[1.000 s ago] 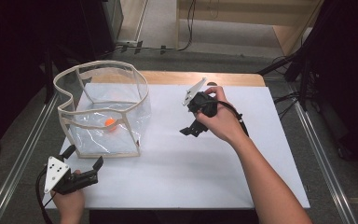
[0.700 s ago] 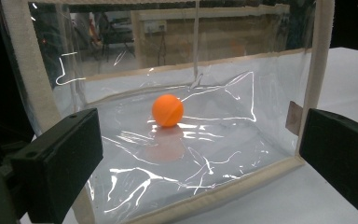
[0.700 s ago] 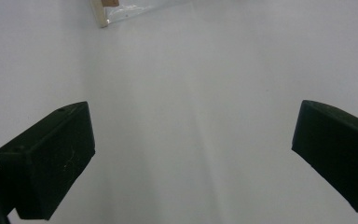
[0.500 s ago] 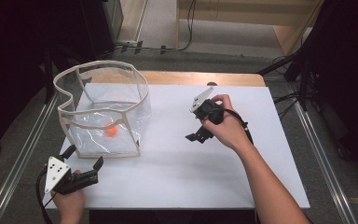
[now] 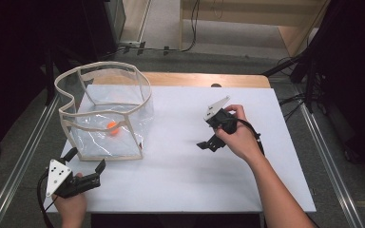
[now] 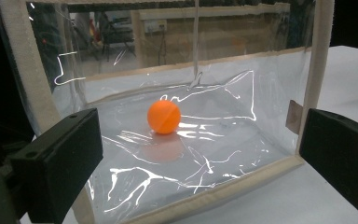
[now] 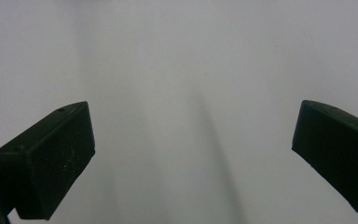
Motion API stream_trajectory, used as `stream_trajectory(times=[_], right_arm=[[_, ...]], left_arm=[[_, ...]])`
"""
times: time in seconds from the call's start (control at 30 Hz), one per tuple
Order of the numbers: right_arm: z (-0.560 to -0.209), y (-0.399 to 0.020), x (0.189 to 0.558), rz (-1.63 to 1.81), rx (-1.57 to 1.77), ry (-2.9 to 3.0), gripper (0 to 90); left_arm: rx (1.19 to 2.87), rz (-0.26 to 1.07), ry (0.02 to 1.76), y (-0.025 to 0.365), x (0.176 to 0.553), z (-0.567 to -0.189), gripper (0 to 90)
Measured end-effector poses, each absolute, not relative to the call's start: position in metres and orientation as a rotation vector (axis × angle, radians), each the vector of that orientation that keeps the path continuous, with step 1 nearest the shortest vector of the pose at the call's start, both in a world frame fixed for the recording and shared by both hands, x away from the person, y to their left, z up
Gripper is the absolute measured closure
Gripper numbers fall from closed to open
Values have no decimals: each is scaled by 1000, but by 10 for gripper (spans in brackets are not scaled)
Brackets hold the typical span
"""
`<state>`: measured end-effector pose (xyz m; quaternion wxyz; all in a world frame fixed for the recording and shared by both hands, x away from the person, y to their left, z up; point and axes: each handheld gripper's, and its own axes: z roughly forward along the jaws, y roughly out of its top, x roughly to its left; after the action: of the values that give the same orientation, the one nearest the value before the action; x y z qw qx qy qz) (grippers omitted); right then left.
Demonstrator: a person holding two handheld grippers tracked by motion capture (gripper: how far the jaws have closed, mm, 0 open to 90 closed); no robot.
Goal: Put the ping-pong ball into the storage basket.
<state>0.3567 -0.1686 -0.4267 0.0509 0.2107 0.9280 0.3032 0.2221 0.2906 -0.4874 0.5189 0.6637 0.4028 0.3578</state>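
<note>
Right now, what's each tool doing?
Left tool: open, holding nothing, facing the clear bag.
Right tool: open, empty, over the white table.

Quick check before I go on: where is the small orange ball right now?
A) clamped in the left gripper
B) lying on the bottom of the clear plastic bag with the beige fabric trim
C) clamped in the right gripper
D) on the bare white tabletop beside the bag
B: the small orange ball rests on the floor of the clear plastic bag with beige fabric trim, seen through its wall; the left gripper and right gripper are open and empty.
</note>
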Motion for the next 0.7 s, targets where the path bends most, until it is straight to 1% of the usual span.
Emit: stream_trajectory(times=[0.7], right_arm=[[-458,-213,336,1041,760,2745,0]], left_arm=[[1595,862,967,290,222,-488,1]])
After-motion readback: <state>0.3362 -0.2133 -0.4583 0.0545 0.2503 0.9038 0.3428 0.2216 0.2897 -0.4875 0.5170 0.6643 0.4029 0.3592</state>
